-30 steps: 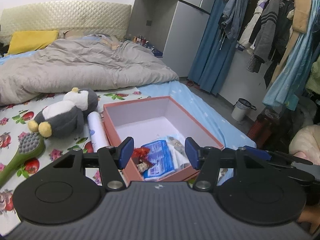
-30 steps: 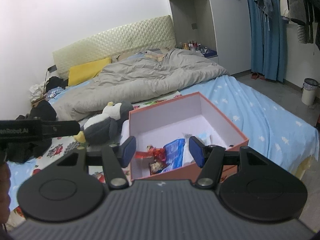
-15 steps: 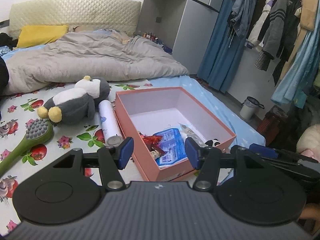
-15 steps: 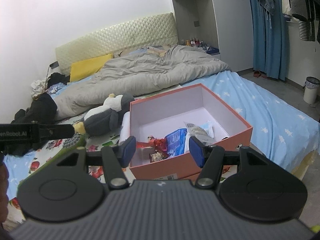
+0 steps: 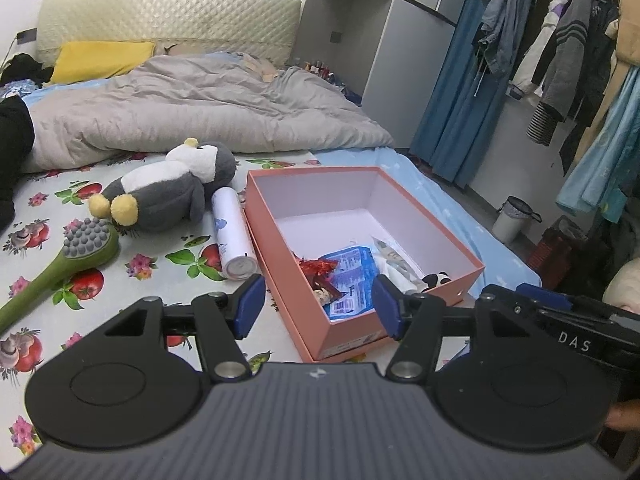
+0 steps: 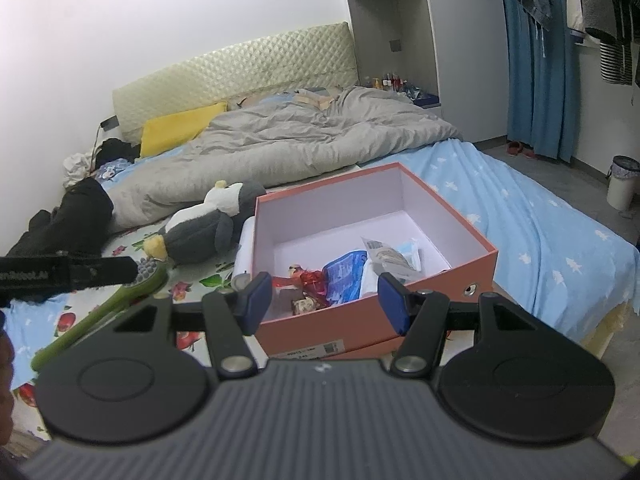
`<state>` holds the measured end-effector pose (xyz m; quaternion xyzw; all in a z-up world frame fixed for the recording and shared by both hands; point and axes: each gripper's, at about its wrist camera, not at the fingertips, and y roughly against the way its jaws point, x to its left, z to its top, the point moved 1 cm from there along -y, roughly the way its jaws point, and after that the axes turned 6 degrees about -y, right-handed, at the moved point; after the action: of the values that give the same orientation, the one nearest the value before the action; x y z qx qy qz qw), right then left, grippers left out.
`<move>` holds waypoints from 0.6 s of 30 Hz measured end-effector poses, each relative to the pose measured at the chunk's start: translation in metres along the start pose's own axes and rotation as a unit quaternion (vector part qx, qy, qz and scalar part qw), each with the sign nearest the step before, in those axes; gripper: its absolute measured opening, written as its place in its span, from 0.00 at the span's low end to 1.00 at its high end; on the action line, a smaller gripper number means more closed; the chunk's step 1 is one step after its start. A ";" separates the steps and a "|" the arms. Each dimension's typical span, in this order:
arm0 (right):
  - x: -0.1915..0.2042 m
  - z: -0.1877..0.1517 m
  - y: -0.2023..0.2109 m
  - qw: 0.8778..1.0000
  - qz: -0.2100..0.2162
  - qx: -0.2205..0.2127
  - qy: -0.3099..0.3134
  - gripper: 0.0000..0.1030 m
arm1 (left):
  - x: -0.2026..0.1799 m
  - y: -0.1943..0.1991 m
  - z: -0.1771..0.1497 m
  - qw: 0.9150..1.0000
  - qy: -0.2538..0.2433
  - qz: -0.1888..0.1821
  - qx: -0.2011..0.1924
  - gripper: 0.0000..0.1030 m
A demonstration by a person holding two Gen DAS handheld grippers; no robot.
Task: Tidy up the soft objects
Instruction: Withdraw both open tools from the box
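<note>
A pink open box (image 5: 404,204) (image 6: 486,246) sits on the bed. It holds a blue packet (image 5: 352,276) (image 6: 346,270), a red wrapper (image 5: 316,268) and a small panda toy (image 5: 438,279). A grey and white plush penguin (image 5: 168,192) (image 6: 208,228) lies left of the box. My left gripper (image 5: 318,306) is open and empty, held back from the box's near edge. My right gripper (image 6: 325,300) is open and empty, also short of the box.
A white cylinder (image 5: 232,236) lies against the box's left side. A green brush (image 5: 68,258) (image 6: 108,304) lies on the floral sheet. A grey duvet (image 5: 192,108) covers the far bed. Clothes hang at right (image 5: 560,60). A bin (image 5: 514,218) stands on the floor.
Both grippers have pulled back and risen from the box, so more of the bed shows. Both stay open and empty.
</note>
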<state>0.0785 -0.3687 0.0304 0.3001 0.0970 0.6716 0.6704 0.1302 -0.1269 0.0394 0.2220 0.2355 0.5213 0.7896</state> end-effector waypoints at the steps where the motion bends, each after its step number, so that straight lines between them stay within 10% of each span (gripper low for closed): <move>1: 0.000 0.000 0.000 1.000 0.000 0.001 0.001 0.59 | 0.000 0.000 0.000 1.000 0.000 0.001 -0.001 0.67; 7: -0.002 -0.001 -0.001 1.000 -0.013 -0.006 0.005 0.59 | 0.001 -0.001 0.003 1.000 -0.005 0.001 -0.006 0.70; 11: -0.003 -0.001 -0.002 1.000 -0.017 -0.010 0.011 0.90 | 0.003 -0.003 0.002 1.000 -0.006 0.006 -0.005 0.78; 18: -0.007 0.002 -0.006 1.000 -0.029 -0.004 0.008 0.93 | 0.009 -0.005 0.003 1.000 0.012 0.015 -0.006 0.98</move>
<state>0.0839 -0.3752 0.0272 0.2895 0.1082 0.6547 0.6899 0.1384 -0.1207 0.0375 0.2143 0.2380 0.5375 0.7801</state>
